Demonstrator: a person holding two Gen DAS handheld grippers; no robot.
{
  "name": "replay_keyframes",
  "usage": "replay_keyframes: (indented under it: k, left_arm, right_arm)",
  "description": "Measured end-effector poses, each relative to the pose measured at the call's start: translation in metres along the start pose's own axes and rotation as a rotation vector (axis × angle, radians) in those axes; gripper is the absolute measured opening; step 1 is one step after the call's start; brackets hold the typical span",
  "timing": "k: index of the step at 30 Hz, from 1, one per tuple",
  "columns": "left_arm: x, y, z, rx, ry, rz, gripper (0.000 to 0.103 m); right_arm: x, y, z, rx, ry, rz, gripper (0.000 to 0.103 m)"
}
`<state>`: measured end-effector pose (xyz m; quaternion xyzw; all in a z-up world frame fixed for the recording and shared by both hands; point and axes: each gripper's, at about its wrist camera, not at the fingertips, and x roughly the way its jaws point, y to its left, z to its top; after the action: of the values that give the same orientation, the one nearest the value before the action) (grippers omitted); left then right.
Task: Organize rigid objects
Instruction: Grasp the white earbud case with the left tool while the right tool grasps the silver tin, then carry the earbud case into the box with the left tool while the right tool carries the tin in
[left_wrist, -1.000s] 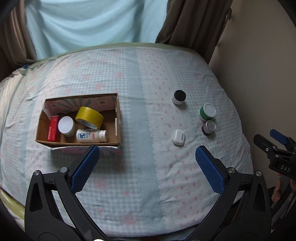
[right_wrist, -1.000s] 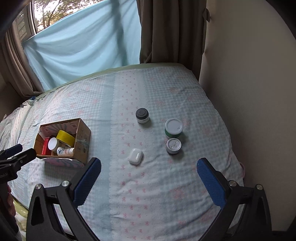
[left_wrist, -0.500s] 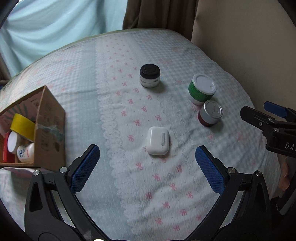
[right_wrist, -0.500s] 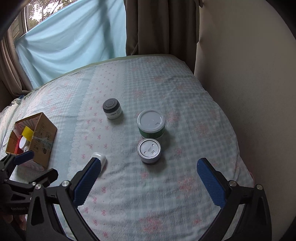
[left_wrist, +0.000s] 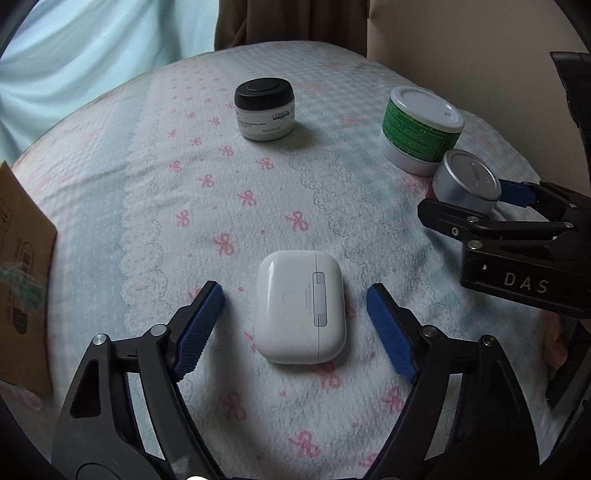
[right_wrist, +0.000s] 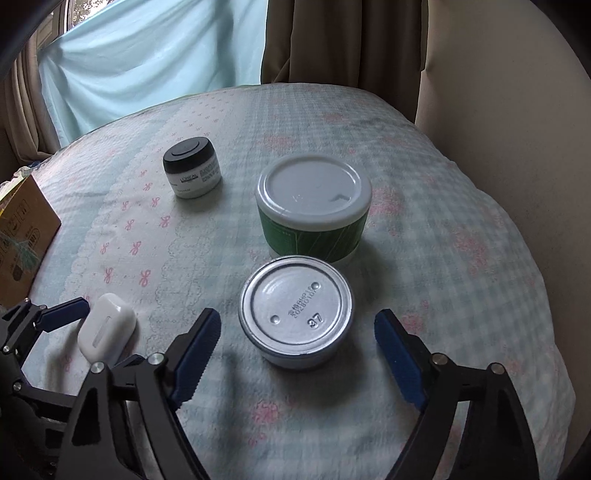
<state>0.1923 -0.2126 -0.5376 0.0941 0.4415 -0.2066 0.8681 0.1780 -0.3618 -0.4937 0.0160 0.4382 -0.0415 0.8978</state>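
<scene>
Jaws of both grippers, just narrowing, now straddle earbud case (left_wrist: 301, 308) and tin (right_wrist: 295, 312) ungripped.

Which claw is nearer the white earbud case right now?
Left. The left claw straddles the white earbud case, jaws just closing, not touching. The right claw sits over the silver tin beside it.

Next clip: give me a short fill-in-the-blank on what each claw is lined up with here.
1. The left claw straddles the white ____ case.
2. The right claw straddles the ____ tin.
3. The jar behind that tin has a ____ label.
4. The L'Oreal jar has a ____ lid.

Missing: earbud; silver; green; black
</scene>
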Motion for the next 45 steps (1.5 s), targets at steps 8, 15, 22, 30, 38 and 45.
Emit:
replay_keyframes:
  k: [8,15,22,30,38,45]
  left_arm:
    - [-0.004,-0.006,0.001,0.028,0.001,-0.018,0.044]
    - [-0.009,-0.003,-0.001,0.011,-0.004,-0.027,0.041]
    - [-0.016,0.001,-0.002,-0.016,-0.006,-0.013,0.041]
    - [-0.044,0.013,0.013,-0.068,-0.042,-0.010,0.041]
    - [-0.119,0.037,0.046,-0.144,-0.110,0.011,0.041]
    - [-0.212,0.079,0.072,-0.237,-0.145,0.051,0.041]
  right_arm:
    - [0.007,0.005,0.005,-0.022,0.013,-0.029,0.053]
    - [0.007,0.005,0.007,-0.010,0.019,-0.038,0.050]
    - [0.003,0.007,0.007,0.000,0.019,-0.041,0.050]
    - [-0.022,0.009,0.012,0.004,0.007,-0.045,0.050]
    - [-0.087,0.023,0.046,0.004,-0.025,-0.032,0.050]
    - [-0.162,0.050,0.085,-0.019,-0.042,0.006,0.050]
